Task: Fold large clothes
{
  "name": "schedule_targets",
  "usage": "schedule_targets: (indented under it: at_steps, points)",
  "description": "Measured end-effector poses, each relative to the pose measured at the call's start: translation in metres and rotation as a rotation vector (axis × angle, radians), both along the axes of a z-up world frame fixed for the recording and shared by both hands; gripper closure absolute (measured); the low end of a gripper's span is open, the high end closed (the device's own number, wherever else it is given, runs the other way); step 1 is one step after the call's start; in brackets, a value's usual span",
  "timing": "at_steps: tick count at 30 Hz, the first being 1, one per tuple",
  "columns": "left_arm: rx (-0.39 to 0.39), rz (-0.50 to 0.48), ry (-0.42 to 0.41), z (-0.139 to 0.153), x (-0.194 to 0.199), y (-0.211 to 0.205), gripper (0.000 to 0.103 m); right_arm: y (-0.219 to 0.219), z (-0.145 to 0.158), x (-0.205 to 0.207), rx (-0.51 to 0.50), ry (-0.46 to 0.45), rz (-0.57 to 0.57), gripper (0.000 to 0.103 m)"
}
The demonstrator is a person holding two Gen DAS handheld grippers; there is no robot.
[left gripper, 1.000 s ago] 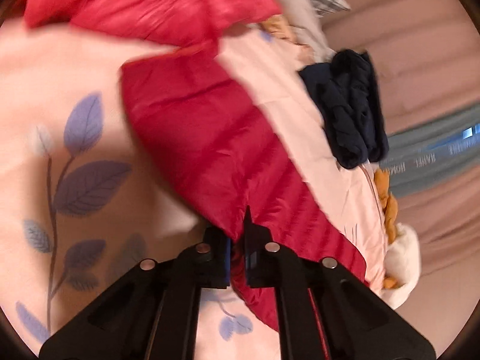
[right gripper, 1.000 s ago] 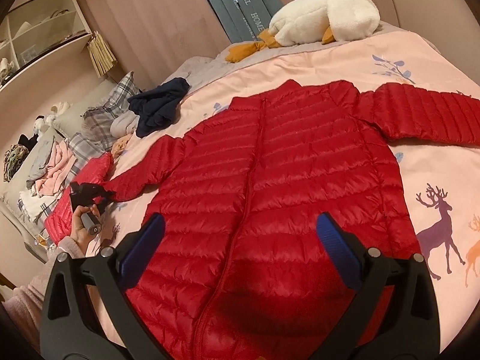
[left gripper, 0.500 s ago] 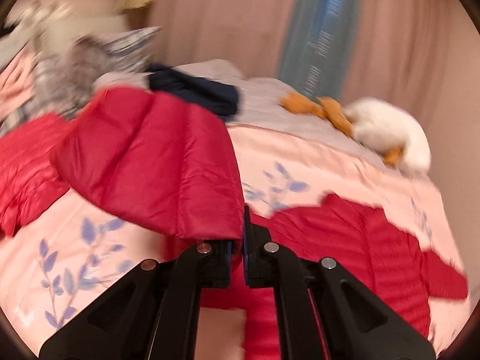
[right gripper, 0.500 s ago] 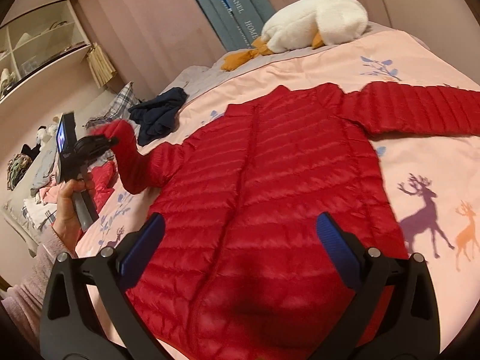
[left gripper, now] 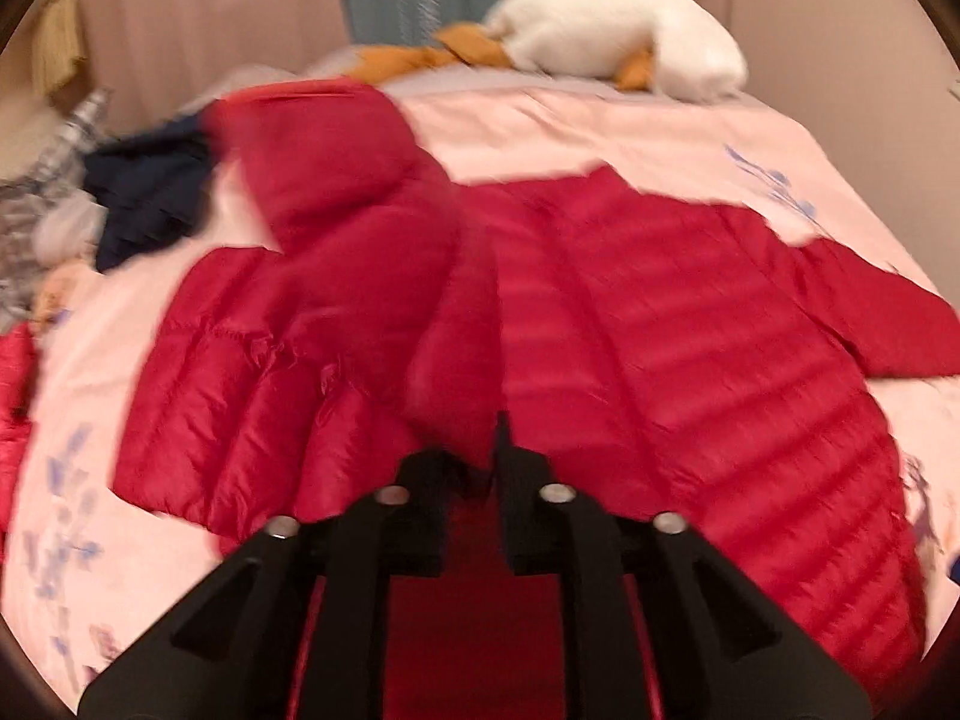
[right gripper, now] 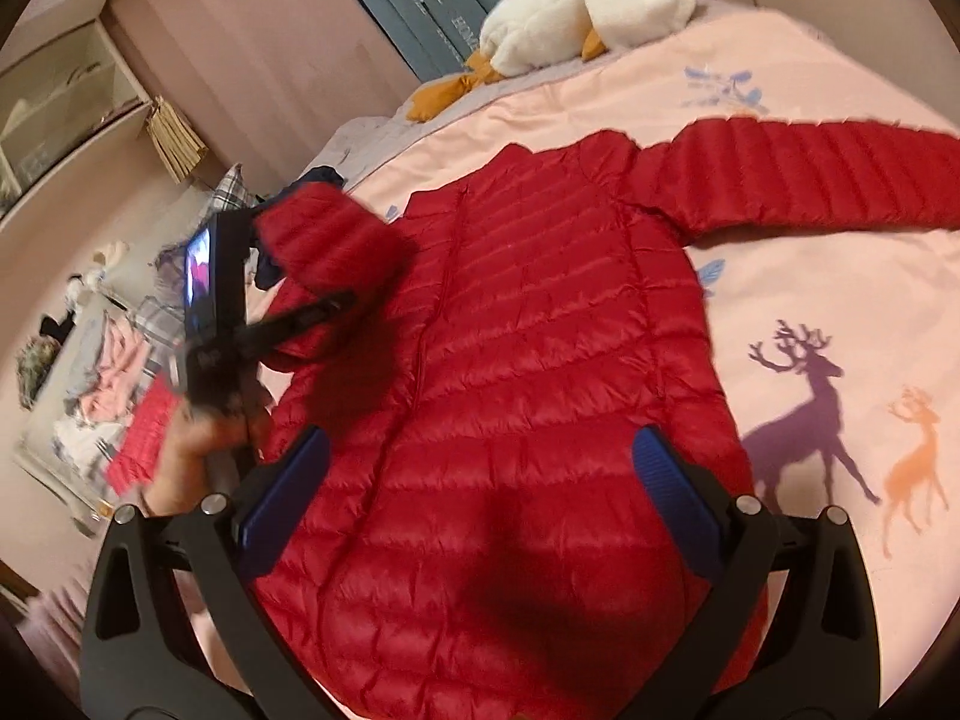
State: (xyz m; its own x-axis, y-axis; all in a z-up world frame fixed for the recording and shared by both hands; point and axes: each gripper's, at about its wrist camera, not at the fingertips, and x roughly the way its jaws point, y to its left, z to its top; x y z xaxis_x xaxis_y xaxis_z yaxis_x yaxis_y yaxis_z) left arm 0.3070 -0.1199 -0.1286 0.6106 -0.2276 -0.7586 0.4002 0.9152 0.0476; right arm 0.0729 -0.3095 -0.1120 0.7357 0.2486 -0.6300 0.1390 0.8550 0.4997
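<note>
Taking the red down jacket (right gripper: 540, 372) as the landmark, it lies face up and spread flat on the pink bedspread (right gripper: 840, 276), zip running up its middle, which suits folding a large garment: the body is laid out so each sleeve can be brought in over it. At the jacket's left edge, the left sleeve (right gripper: 330, 246) is lifted off the bedspread and arched over toward the jacket's front, because the left gripper (left gripper: 487, 450) has its cuff end pinched; its jaws are closed down tight on the fabric, with only the quilted cloth between them. This reads as the sleeve-in fold, partly done, since the sleeve hangs above the chest and is not yet laid down. Below the jacket's hem, the right gripper (right gripper: 480, 474) hovers over the lower front with its jaws spread wide, the blue pads (right gripper: 672, 468) apart and holding nothing, touching nothing that can be seen. At the jacket's right edge, the right sleeve (right gripper: 810, 174) lies stretched straight out on the bedspread, untouched.
</note>
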Motion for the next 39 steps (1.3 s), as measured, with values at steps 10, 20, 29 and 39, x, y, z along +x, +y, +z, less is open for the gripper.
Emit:
schedule_targets:
  at_steps: [10,20,29,39]
  points:
    - [-0.274,0.006,0.054,0.011,-0.034,0.084,0.023,-0.013,-0.001,0.091,0.114,0.056,0.068,0.002]
    - [-0.894,0.232,0.322,-0.042,0.021,0.2,0.023,0.0,-0.03,0.2,-0.055,0.156,-0.042,0.015]
    - [-0.959,0.382,0.299,-0.057,0.062,0.192,0.023,0.011,-0.031,0.213,-0.258,0.181,-0.057,0.088]
    - [-0.692,0.398,0.318,-0.059,0.062,0.194,0.037,-0.002,-0.046,0.188,-0.31,0.267,-0.031,0.086]
